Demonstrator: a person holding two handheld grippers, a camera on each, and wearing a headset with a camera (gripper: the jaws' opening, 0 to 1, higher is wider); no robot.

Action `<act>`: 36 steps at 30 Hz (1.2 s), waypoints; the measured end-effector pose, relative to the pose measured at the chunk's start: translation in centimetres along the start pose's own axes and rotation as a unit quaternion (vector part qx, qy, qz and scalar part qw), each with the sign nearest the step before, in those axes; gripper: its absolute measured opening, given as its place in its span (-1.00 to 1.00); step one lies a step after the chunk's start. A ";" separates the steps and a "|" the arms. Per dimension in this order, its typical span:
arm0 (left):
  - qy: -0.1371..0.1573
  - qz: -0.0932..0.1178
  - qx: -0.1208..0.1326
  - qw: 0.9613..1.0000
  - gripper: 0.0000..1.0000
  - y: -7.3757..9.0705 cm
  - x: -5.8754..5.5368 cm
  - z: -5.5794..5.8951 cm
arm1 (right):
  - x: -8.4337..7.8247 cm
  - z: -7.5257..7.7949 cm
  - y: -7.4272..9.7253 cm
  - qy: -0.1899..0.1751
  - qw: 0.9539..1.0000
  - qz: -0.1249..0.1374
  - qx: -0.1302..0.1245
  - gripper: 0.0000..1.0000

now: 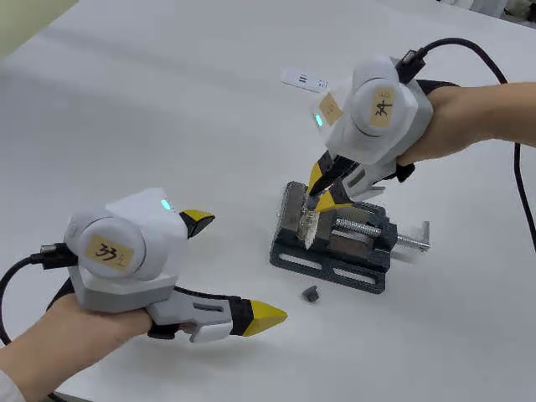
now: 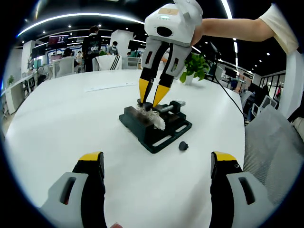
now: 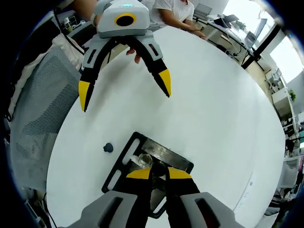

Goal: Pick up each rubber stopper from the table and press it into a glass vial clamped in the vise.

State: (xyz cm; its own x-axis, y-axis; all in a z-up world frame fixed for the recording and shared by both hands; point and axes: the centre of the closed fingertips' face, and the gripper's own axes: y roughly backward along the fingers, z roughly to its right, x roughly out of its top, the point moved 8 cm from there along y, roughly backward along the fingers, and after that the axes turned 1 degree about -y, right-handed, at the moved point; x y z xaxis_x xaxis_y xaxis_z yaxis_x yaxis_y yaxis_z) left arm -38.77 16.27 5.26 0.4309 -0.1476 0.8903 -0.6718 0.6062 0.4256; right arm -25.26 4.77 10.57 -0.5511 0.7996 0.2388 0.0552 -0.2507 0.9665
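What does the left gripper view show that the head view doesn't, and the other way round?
Left gripper view, not head view: a green potted plant, a grey mesh chair. Head view, not left gripper view: the left hand-held gripper's white labelled body. Both: the black metal vise, the right hand-held gripper over it, a small dark rubber stopper loose on the table.

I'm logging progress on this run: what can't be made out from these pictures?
- Whether the held stopper is seated in a vial: the right gripper's tips cover the joint, head view and right gripper view.
- How many vials the vise holds: too small and glary, left gripper view.
- Print on the white strip: too small, head view.
- Which way up the loose stopper lies: too small, every view.
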 end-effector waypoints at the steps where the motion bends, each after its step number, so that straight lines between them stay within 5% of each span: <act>1: 0.000 -0.001 0.000 1.000 0.84 0.0 0.0 0.0 | 0.0 0.0 0.0 0.002 1.000 0.000 -0.001 -0.88; 24: 0.002 -0.006 -0.010 1.000 0.83 -0.3 -0.4 0.3 | -0.1 -0.2 -0.1 0.033 0.999 0.004 -0.008 -0.75; 27: 0.002 -0.007 -0.010 1.000 0.83 -0.3 -0.5 0.3 | 0.0 -0.1 0.1 0.029 0.999 0.012 -0.019 -0.53; 32: 0.002 -0.006 -0.010 1.000 0.83 -0.3 -0.5 0.2 | 0.4 0.3 0.9 0.010 0.999 0.033 -0.018 -0.54; 36: 0.001 -0.005 -0.008 1.000 0.83 -0.2 -0.4 0.0 | 0.7 0.4 1.6 -0.006 0.999 0.040 -0.006 -0.74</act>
State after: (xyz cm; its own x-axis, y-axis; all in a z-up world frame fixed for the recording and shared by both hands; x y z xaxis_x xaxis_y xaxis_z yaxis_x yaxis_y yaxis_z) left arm -38.76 16.22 4.83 0.4390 -0.1513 0.8857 -0.6578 0.6173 0.4315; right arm -25.23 5.12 12.34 -0.5356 0.7829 0.3166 0.0891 -0.3204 0.9431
